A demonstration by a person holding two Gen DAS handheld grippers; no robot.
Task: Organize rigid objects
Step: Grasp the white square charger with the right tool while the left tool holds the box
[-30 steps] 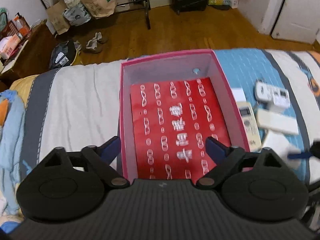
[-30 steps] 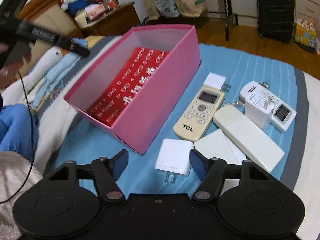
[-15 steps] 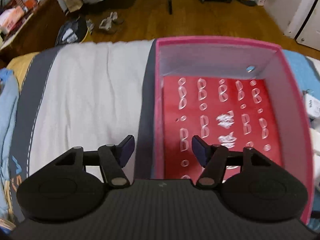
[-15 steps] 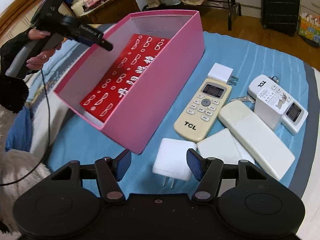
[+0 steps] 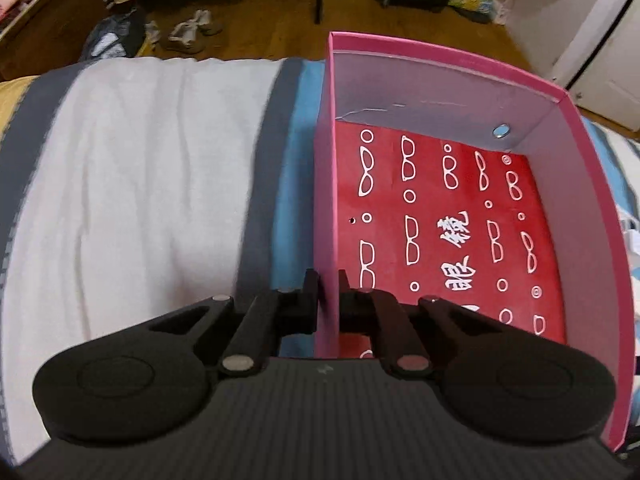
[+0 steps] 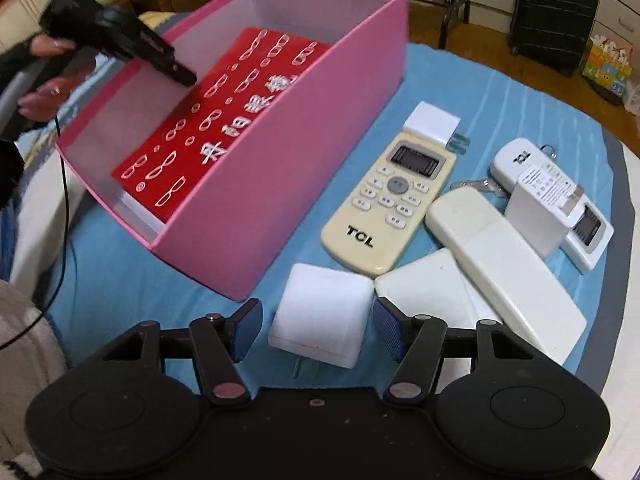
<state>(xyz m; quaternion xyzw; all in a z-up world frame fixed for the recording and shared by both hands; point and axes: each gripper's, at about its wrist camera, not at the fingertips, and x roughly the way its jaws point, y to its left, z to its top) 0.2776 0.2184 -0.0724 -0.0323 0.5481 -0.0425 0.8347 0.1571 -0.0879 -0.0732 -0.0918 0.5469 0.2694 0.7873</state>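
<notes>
Bedroom floor shows behind the bed (image 6: 460,92). I hold the pink box (image 5: 325,216) steady: my left gripper (image 5: 329,280) is pinched tight on its side wall. My right gripper (image 6: 316,322) is wide open, with the white charger (image 6: 320,314) between its fingers. Next I think I squeeze, lift, and drop it in the box.

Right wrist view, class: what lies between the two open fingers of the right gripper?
The white plug-in charger lies between the blue-padded fingers of the right gripper, on the blue bedcover; neither finger touches it.
</notes>
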